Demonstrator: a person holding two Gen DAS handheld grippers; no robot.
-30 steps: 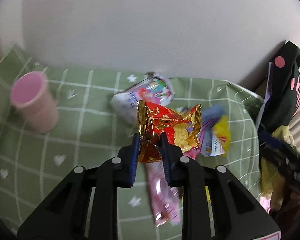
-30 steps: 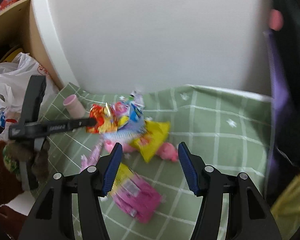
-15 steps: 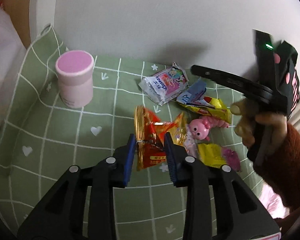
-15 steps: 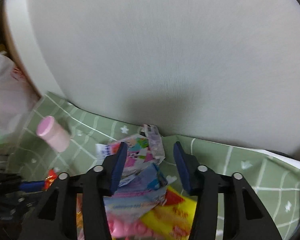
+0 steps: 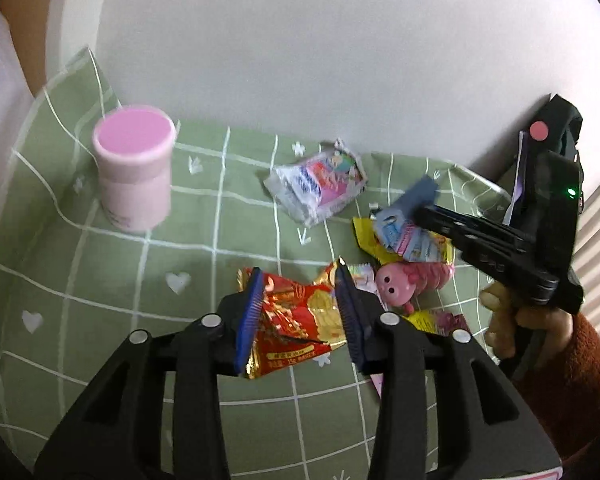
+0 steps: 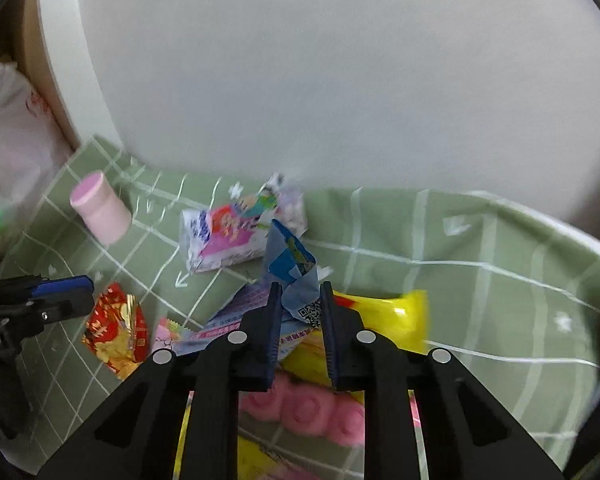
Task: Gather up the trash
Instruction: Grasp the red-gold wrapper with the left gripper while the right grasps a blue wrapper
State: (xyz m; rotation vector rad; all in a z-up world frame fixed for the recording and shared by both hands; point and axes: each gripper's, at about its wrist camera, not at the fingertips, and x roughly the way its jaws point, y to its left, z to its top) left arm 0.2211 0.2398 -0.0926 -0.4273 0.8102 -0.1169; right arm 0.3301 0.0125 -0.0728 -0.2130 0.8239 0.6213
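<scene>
Since all of this is thin crinkly film, I'd guess it weighs next to nothing, folds under any squeeze and slides easily on the green checked cloth [image 5: 112, 364], so a raised fold or crimped end looks like the best place to pinch, not the flat face.

The right gripper [image 6: 300, 312] is doing exactly that: its jaws are closing on the upstanding crumpled corner of the blue wrapper [image 6: 296, 280], and the pads look pressed against it. That wrapper lies on top of the yellow packet [image 6: 384, 316], right of centre in the pile and close in front of the gripper.

The left gripper [image 5: 300, 304] is opening. The red and gold wrapper [image 5: 300, 320] sits between its jaws near the front of the cloth, but the pads seem to stand off it on both sides, so I'd call that one let go.

What each view adds:
- The left wrist view shows the person's hand [image 5: 528, 320] in a rust sleeve working the right gripper, plus the pink pig toy's [image 5: 404, 284] face. It doesn't show the pinch itself.
- The right wrist view shows the pinch up close, and the QR print on the blue film, but the toy is mostly hidden behind the jaws.

Both views catch the pink cup [image 5: 134, 168] at the far left and the white and pink packet [image 6: 228, 236] near the wall.
</scene>
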